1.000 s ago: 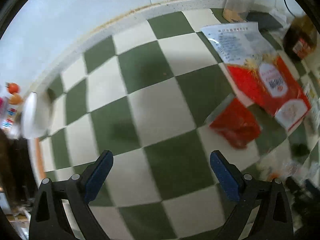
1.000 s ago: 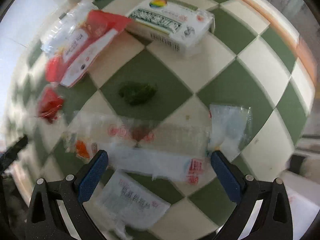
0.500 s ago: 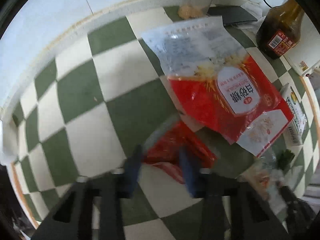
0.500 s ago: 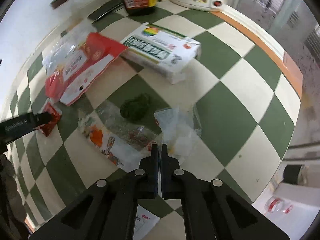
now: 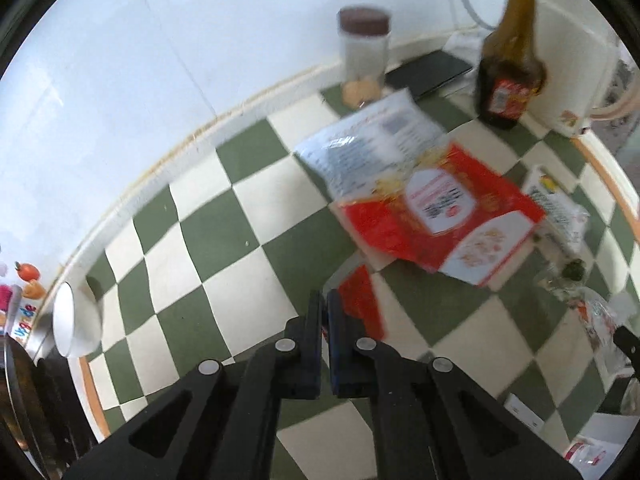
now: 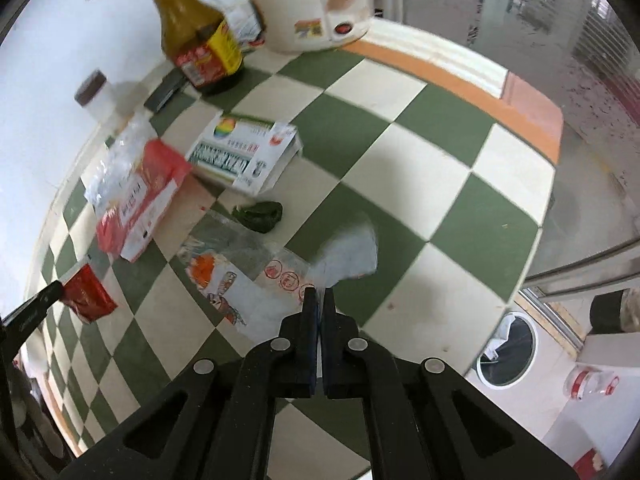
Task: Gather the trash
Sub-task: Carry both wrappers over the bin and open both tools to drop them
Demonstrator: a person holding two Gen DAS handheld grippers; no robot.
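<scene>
On the checkered counter, the left gripper is clamped on the edge of a small red sachet, lifted beside its fingers. Right of it lie a large red-and-white snack bag and a white box, with a dark sauce bottle behind. The right gripper pinches a crumpled clear plastic wrapper above a printed plastic bag.

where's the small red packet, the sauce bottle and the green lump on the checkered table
small red packet (image 5: 360, 300): left wrist view, on its red face.
sauce bottle (image 6: 192, 28): right wrist view, on its brown shoulder above the label.
green lump (image 6: 259, 214): right wrist view, on its middle.
</scene>
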